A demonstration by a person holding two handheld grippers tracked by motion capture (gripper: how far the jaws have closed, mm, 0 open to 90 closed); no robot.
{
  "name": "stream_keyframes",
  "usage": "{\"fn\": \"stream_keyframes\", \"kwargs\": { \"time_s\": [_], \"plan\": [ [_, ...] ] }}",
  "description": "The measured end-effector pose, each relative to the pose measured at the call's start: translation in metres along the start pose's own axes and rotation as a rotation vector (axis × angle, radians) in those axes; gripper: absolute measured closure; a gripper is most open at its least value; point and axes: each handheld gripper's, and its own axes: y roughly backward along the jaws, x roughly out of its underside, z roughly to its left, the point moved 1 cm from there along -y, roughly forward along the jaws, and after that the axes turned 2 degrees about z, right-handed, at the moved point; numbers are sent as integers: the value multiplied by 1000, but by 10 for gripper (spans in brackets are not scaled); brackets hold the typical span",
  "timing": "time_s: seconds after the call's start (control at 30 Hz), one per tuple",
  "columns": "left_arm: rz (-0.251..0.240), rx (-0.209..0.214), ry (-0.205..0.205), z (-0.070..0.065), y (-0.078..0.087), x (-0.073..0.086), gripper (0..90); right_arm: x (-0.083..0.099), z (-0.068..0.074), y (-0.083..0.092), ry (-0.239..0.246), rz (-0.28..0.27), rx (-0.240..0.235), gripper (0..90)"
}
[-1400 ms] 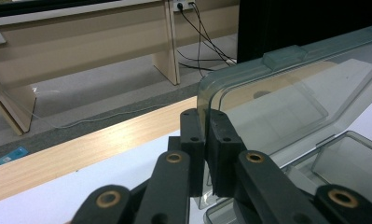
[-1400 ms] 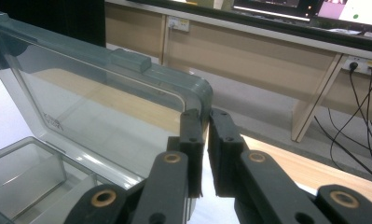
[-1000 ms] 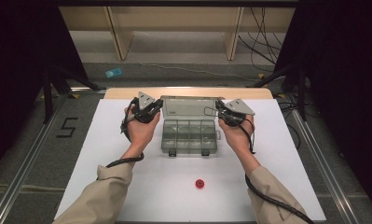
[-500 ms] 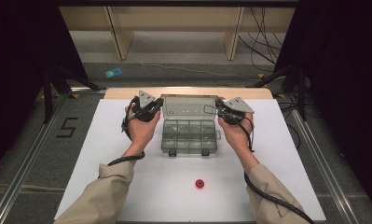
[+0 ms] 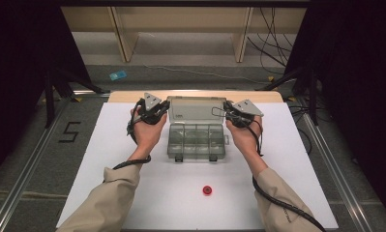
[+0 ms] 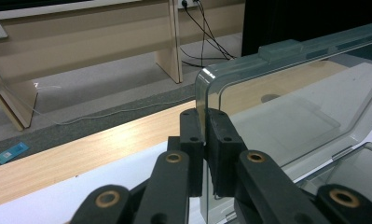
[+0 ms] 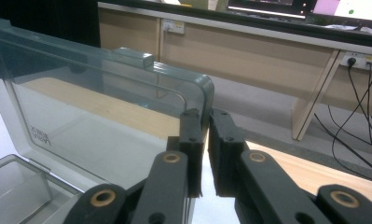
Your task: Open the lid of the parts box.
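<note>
Nothing moved | lid point(image 5: 196, 110) upright between 2 tools — left tool point(image 6: 204, 140), right tool point(image 7: 204, 140) pinch its edges

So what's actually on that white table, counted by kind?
Clear plastic boxes with the lid up: 1
Small red round things: 1
Hand-held grippers, each pinching a side edge of the lid: 2, the left gripper and the right gripper
Total: 4
</note>
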Motion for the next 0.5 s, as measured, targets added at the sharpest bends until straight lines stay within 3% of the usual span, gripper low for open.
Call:
{"fn": "stream_keyframes", "kwargs": {
  "time_s": [0.5],
  "plan": [
    [4,-4,5,2,-5,0,850,0,-1,-5,-8,-1,4,849]
  ]
}}
